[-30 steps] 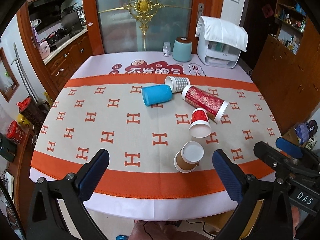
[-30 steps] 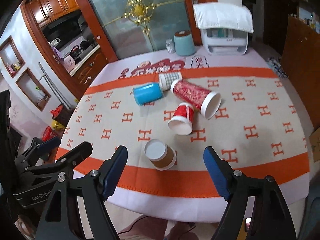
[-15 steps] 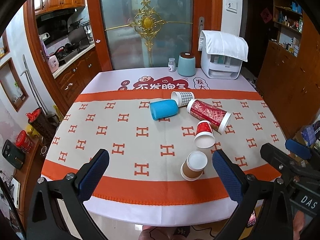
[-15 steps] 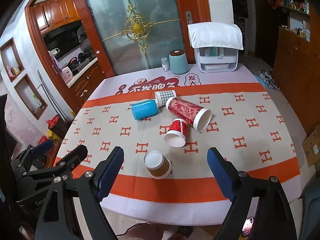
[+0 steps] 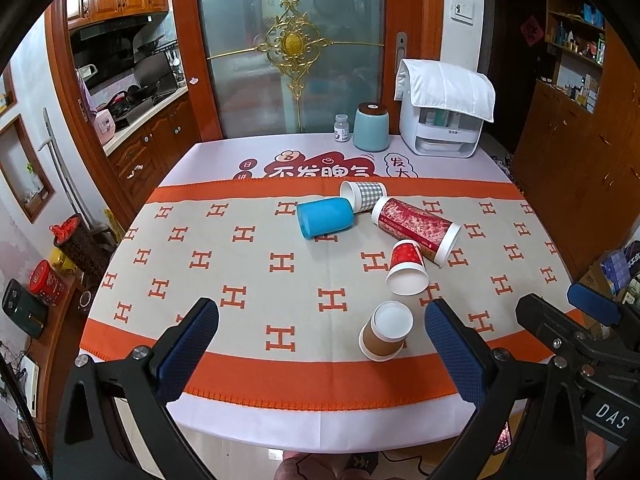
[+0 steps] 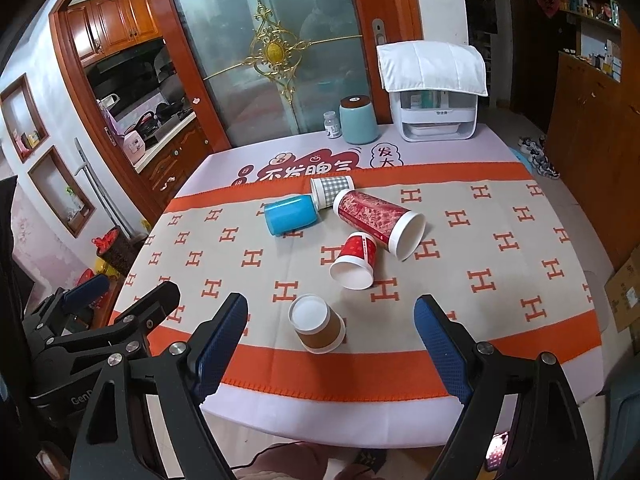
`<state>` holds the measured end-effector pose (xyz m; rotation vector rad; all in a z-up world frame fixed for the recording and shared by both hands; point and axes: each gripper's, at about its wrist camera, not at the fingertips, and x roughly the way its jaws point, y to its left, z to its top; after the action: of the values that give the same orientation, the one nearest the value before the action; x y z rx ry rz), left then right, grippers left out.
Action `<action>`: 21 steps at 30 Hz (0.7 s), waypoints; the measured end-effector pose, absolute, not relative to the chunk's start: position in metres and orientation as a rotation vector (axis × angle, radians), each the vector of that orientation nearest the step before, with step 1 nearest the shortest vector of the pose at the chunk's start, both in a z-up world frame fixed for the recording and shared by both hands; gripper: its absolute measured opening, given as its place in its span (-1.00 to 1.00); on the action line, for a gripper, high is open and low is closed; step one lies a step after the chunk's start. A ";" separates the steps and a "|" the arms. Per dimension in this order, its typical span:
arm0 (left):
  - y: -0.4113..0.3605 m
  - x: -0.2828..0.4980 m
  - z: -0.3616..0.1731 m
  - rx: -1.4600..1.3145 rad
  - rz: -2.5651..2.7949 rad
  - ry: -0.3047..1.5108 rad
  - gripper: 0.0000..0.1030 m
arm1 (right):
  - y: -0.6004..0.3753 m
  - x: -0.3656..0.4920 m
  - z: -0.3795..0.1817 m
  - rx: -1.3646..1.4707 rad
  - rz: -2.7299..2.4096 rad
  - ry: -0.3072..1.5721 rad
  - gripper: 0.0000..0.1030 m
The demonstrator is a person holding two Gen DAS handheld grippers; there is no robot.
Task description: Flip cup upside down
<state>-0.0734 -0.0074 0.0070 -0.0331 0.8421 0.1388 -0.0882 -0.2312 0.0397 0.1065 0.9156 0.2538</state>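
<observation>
Right wrist view has both grippers hovering off the table's near edge (image 6: 360,412), jaws spread and empty, brown cup (image 6: 319,326) already inverted nearest, so next likely means reaching for the toppled red cup (image 6: 354,260).

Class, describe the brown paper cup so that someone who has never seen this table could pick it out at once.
Start at the table's orange-and-beige H-patterned cloth and find the wide orange band along its near edge. The brown paper cup with white rims sits there, nearest the camera. Unlike the small red paper cup behind it, it is plain brown and stands apart from the cluster.
</observation>
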 end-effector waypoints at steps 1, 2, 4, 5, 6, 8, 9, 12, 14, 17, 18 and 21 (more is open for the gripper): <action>-0.008 -0.073 0.006 -0.032 0.138 0.843 0.98 | -0.231 -0.088 0.040 0.106 0.255 0.916 0.68; -0.007 -0.074 0.007 -0.033 0.138 0.843 0.98 | -0.232 -0.088 0.040 0.107 0.255 0.916 0.68; -0.008 -0.073 0.007 -0.033 0.138 0.843 0.98 | -0.231 -0.089 0.040 0.107 0.253 0.916 0.68; -0.008 -0.073 0.007 -0.033 0.138 0.844 0.98 | -0.232 -0.088 0.040 0.108 0.254 0.916 0.68; -0.009 -0.073 0.006 -0.034 0.136 0.844 0.98 | -0.232 -0.089 0.040 0.109 0.253 0.917 0.68; -0.010 -0.072 0.006 -0.033 0.136 0.845 0.98 | -0.233 -0.089 0.039 0.111 0.253 0.918 0.68; -0.009 -0.073 0.006 -0.034 0.137 0.844 0.98 | -0.233 -0.089 0.039 0.111 0.253 0.918 0.68; -0.009 -0.073 0.006 -0.034 0.138 0.844 0.98 | -0.233 -0.090 0.039 0.112 0.252 0.919 0.68; -0.010 -0.072 0.006 -0.033 0.138 0.843 0.98 | -0.233 -0.090 0.039 0.112 0.253 0.918 0.68; -0.009 -0.073 0.006 -0.034 0.137 0.844 0.98 | -0.233 -0.090 0.039 0.112 0.253 0.916 0.68; -0.010 -0.073 0.006 -0.034 0.137 0.843 0.98 | -0.233 -0.089 0.039 0.112 0.253 0.917 0.68; -0.010 -0.074 0.006 -0.033 0.138 0.841 0.98 | -0.233 -0.090 0.039 0.112 0.253 0.915 0.68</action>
<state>-0.0736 -0.0098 0.0057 -0.0326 0.8415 0.1377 -0.0899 -0.2332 0.0391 0.1123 0.9152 0.2527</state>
